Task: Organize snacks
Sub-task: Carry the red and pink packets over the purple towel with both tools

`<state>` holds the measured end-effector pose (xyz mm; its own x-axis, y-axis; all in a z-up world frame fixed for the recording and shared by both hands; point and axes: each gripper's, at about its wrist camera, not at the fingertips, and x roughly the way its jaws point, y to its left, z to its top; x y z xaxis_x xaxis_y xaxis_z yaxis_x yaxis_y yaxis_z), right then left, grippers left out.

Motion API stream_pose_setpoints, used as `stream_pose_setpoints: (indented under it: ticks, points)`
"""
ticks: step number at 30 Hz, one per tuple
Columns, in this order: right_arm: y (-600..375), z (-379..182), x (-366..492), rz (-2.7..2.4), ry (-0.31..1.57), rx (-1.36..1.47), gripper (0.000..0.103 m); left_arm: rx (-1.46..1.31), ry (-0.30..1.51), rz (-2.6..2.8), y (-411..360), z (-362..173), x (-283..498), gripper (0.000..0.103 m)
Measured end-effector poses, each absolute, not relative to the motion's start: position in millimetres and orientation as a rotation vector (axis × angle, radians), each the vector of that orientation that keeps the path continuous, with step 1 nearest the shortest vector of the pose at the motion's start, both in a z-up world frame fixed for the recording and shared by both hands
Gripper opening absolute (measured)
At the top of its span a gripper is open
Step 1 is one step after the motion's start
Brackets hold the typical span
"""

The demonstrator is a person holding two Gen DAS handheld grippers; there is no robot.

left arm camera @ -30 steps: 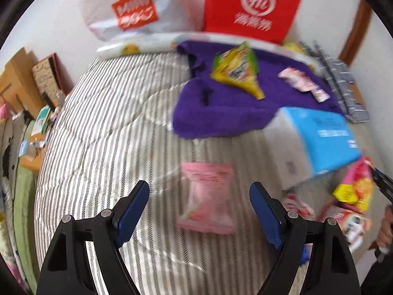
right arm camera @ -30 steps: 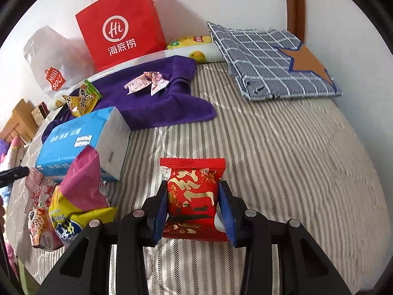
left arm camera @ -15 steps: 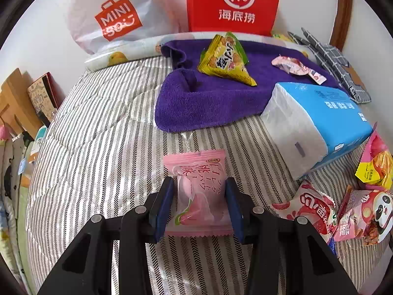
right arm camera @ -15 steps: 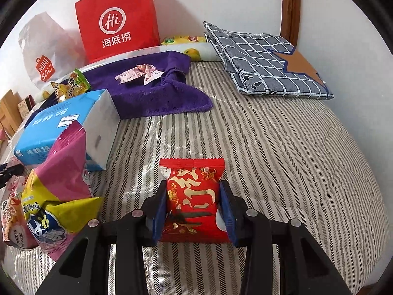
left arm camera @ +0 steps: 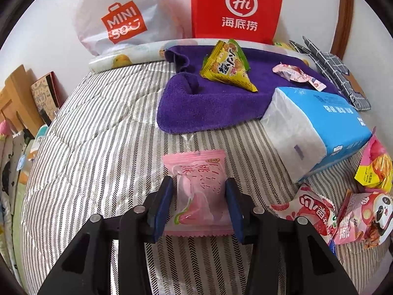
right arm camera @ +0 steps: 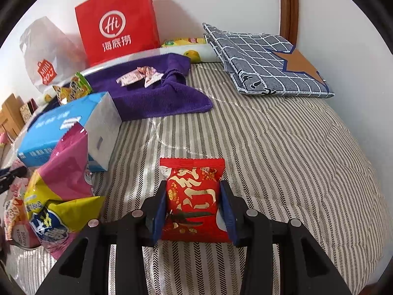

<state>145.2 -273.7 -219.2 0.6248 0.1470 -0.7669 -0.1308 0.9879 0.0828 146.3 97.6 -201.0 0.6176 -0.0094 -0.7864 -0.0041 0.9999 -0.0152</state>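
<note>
The bed, covered by a striped quilt, serves as the sorting surface. The widest open room is found on its right half, seen from the right wrist view, where bare quilt runs out to the rounded edge of the bed; the far corner there is taken by a folded checked cloth. Along the wall at the head, a red paper bag and a white plastic bag are stood upright, probably as receptacles.

A purple towel is spread near the head and carries a yellow-green triangular packet and a few small pale wrappers; it is judged to be a collecting area. A blue tissue pack lies just beside the towel and narrows the passage between the two sides. Loose snack bags are heaped near the tissue pack, at the bed's near edge.

The left hand-held gripper has just been closing and is clamped by both blue pads on the sides of a pink snack packet, which lies flat on the quilt. The right hand-held gripper is clamped narrowly on a red snack packet in the same manner. Side grips are presumably chosen because the flat packets offer no other purchase. A clear path toward the towel is left ahead of each packet.
</note>
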Motion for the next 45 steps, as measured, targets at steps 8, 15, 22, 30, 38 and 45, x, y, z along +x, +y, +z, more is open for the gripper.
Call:
stream_pose_setpoints:
  ticks: [8, 15, 22, 30, 38, 45]
  points:
    - [-290.3, -211.0, 144.1, 0.166, 0.923, 0.156, 0.038, -0.112, 0.973, -0.061, 103.1, -190.3, 141.2, 0.031]
    - [-289.1, -177.2, 139.6, 0.184, 0.883, 0.19, 0.038, -0.131, 0.939, -0.098, 86.9, -166.7, 130.3, 0.031]
    - [-272.8, -154.3, 126.7, 0.238, 0.856, 0.163, 0.038, -0.141, 0.916, -0.159, 65.5, -146.2, 124.0, 0.031]
    - [-245.6, -125.0, 121.0, 0.307, 0.793, 0.098, 0.038, -0.18, 0.91, -0.22, 44.1, -126.8, 130.2, 0.031]
    - [-222.3, -102.6, 137.4, 0.339, 0.755, 0.061, 0.038, -0.189, 0.884, -0.243, 32.4, -106.3, 147.8, 0.031]
    - [-203.0, -90.1, 172.8, 0.323, 0.738, 0.028, 0.038, -0.16, 0.835, -0.237, 27.7, -83.1, 173.2, 0.031]
